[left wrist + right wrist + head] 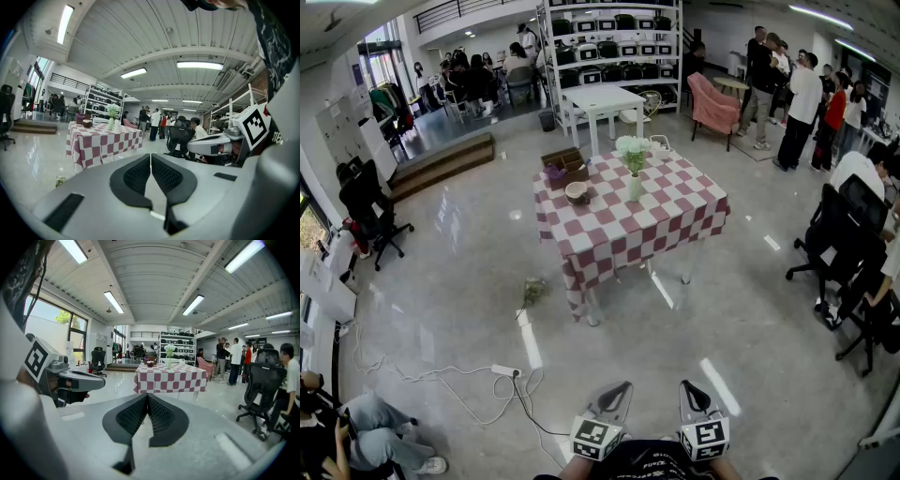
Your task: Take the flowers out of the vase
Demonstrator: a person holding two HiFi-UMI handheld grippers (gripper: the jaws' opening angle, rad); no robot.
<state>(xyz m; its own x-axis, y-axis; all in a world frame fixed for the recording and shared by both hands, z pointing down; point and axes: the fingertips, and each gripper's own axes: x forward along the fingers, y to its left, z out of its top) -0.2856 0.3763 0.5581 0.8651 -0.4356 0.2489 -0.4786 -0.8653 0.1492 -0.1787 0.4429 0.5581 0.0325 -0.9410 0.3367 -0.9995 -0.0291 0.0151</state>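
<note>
The flowers (632, 146) are sitting in a slim pale vase (635, 187): a small bunch of whitish blooms on green stems, standing upright and looking light and a bit floppy. The vase is standing near the middle of the checked surface (675, 220), with a brown bowl (577, 193) at its 9 o'clock and a dark box (564, 165) at its 10 o'clock, both apart from it. All of that is lying at 12 o'clock from the person and well apart from them, across open floor. Both tools are hanging low at 6 o'clock in the head view. The left tongs (150, 161) are pressed together on nothing, and the right tongs (147, 401) are doing the same. So the step in hand is looking like the walk-up. To do it well they're probably needing to close in, spread one pair, pinch the stems just above the rim and lift straight up. Steadying the vase with the other pair should be keeping it from tipping.
</note>
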